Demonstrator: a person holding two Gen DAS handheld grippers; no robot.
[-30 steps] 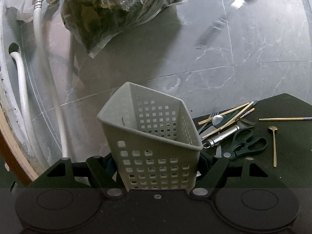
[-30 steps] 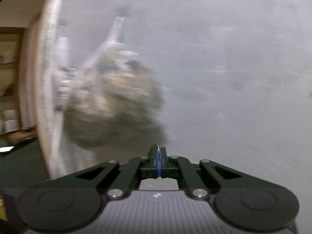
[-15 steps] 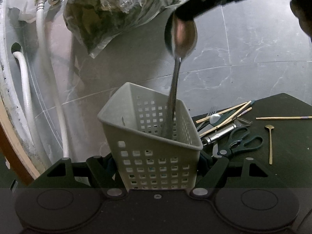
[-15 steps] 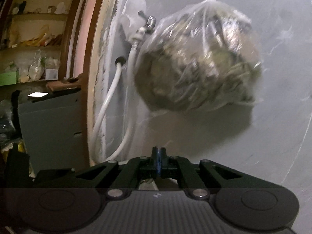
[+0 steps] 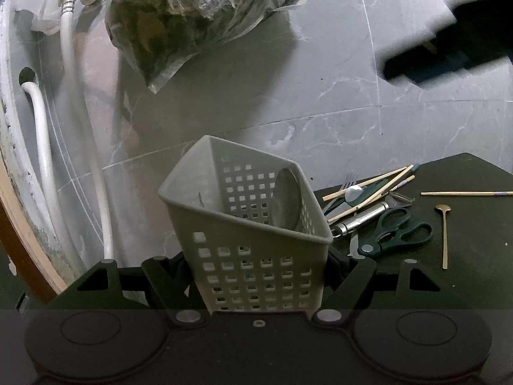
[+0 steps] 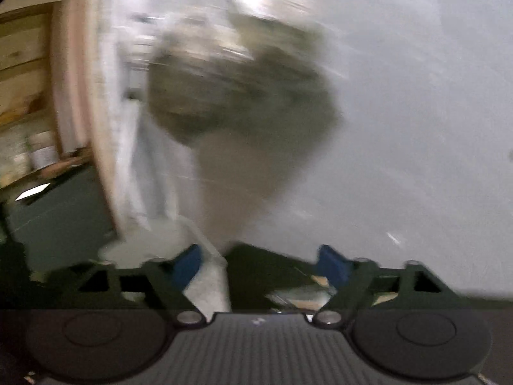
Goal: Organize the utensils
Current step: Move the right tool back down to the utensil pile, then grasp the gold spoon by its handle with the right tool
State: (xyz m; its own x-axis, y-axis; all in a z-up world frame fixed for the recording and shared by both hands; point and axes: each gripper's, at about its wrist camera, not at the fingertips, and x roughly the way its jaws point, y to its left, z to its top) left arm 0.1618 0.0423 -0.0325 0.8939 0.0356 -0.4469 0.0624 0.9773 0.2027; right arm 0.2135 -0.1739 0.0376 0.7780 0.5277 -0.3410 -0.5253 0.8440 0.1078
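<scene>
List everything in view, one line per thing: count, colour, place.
basket: one, grey, perforated, held centre foreground
spoon: one, steel, bowl-up inside the basket
chopsticks: several, wooden, on the dark mat at right
scissors: one, dark green handles, on the mat
gold spoon: one, right of the scissors
plastic bag: one, clear, dark contents, by the wall
hoses: two, white, left
left tongs: shut on the basket
right tongs: blue pads, opening, nothing between

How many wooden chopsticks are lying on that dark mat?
4 visible: three chopsticks crossed in the utensil pile beside the basket, one chopstick alone further right. Others may be hidden.
</scene>
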